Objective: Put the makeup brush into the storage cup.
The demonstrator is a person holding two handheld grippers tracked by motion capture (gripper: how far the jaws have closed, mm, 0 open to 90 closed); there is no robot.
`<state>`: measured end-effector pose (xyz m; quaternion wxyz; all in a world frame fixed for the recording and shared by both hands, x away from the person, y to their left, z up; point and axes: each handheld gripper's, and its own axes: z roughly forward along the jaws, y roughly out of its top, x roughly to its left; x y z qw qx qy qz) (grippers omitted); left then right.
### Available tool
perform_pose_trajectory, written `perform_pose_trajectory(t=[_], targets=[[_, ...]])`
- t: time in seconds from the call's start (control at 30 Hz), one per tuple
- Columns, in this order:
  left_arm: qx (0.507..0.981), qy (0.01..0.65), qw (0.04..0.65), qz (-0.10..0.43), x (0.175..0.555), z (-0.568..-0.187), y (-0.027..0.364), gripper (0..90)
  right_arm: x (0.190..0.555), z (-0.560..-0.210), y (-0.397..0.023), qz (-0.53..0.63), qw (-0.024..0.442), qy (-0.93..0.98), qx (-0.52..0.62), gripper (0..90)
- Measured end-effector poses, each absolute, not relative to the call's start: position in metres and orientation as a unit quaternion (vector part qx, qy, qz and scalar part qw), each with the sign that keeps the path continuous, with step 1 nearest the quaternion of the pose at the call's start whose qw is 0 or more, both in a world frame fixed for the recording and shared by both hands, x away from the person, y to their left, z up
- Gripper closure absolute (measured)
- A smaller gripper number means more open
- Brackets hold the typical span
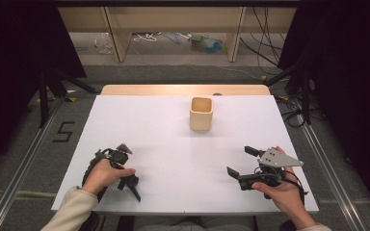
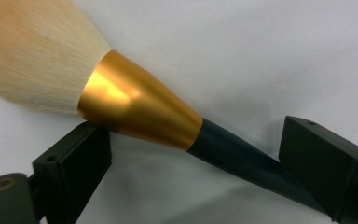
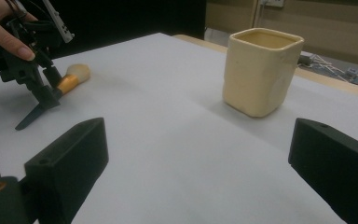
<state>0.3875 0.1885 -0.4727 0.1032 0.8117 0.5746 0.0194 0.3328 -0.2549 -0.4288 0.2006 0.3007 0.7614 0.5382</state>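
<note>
The left gripper looks down along its two black jaws at a brush lying slantwise on the white surface. The brush's pale, cream-coloured bristles fan out at the upper left, blurred at the edge. A shiny gold ferrule tapers from the bristles down to a dark, slim handle that runs toward the lower right. The jaws stand wide apart, with the brush crossing the gap between them: the left jaw sits just under the wide end of the ferrule, seemingly touching it, and the handle passes close in front of the right jaw. A soft shadow lies on the surface beneath the brush.
</note>
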Motion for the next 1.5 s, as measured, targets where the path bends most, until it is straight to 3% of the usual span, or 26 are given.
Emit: perform_pose_trajectory(t=[0.07,0.1,0.4,0.5,0.97,1.1,1.17,1.2,1.3,1.5], targets=[[0.831,0.548,0.093,0.027,0.39,-0.4722,0.1909,7.3,0.3333,-0.4289,-0.255,0.539,0.204,0.761,0.296,5.7],[0.814,0.572,0.097,0.019,0.3874,-0.4729,0.1869,7.3,0.3339,-0.429,-0.2553,0.539,0.209,0.761,0.294,5.7],[0.817,0.569,0.091,0.022,0.3871,-0.4726,0.1858,8.1,0.3338,-0.429,-0.2555,0.538,0.207,0.762,0.295,5.9],[0.819,0.566,0.086,0.03,0.387,-0.4714,0.1864,15.1,0.3335,-0.4288,-0.2553,0.538,0.204,0.762,0.296,6.0],[0.834,0.545,0.076,0.033,0.3871,-0.4686,0.1875,21.9,0.3343,-0.4298,-0.2549,0.537,0.208,0.762,0.295,6.7],[0.844,0.527,0.089,0.038,0.386,-0.4685,0.1874,30.7,0.3336,-0.4298,-0.2545,0.537,0.203,0.762,0.299,7.0],[0.851,0.517,0.083,0.035,0.3868,-0.4662,0.1879,41.0,0.3337,-0.4298,-0.2545,0.536,0.204,0.762,0.299,7.0],[0.851,0.517,0.085,0.034,0.3862,-0.4658,0.1876,41.0,0.3337,-0.4298,-0.2545,0.536,0.204,0.762,0.299,7.0],[0.859,0.503,0.089,0.035,0.386,-0.4647,0.1882,57.5,0.333,-0.4296,-0.2544,0.535,0.198,0.764,0.302,7.2],[0.868,0.487,0.09,0.031,0.3861,-0.4638,0.1893,71.3,0.3342,-0.4298,-0.2548,0.536,0.206,0.763,0.296,7.3]])
